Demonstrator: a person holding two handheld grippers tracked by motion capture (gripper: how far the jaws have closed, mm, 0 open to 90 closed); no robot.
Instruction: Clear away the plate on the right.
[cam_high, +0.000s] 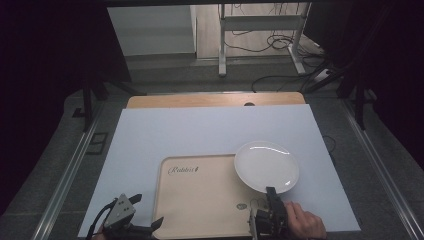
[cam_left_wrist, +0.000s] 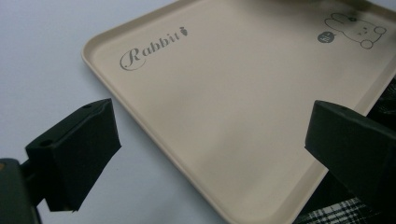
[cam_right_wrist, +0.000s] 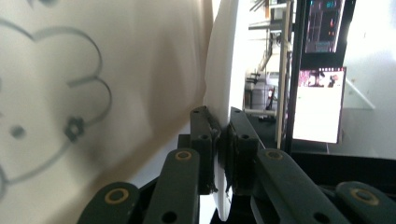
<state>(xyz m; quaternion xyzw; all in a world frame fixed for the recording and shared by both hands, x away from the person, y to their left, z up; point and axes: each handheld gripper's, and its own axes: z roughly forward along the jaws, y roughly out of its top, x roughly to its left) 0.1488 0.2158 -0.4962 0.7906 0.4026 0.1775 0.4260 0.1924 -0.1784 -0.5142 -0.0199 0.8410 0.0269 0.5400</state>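
A white plate (cam_high: 266, 166) hangs over the right edge of a beige tray (cam_high: 200, 200) printed with "Rabbit". My right gripper (cam_high: 271, 196) is shut on the plate's near rim, with a hand (cam_high: 306, 223) behind it. In the right gripper view the jaws (cam_right_wrist: 223, 135) pinch the thin white plate (cam_right_wrist: 223, 65) edge-on, and the tray (cam_right_wrist: 93, 70) with its rabbit drawing lies to the left. My left gripper (cam_high: 147, 210) stands open at the tray's near left corner. In the left gripper view its jaws (cam_left_wrist: 210, 130) straddle the tray (cam_left_wrist: 233, 93) rim without touching it.
The tray lies on a pale sheet (cam_high: 210, 135) that covers a wooden table (cam_high: 215, 100). Beyond the table stand a metal desk frame (cam_high: 260, 30) and loose cables (cam_high: 280, 42) on the floor. Dark gear flanks both sides. A lit screen (cam_right_wrist: 320, 102) shows far off.
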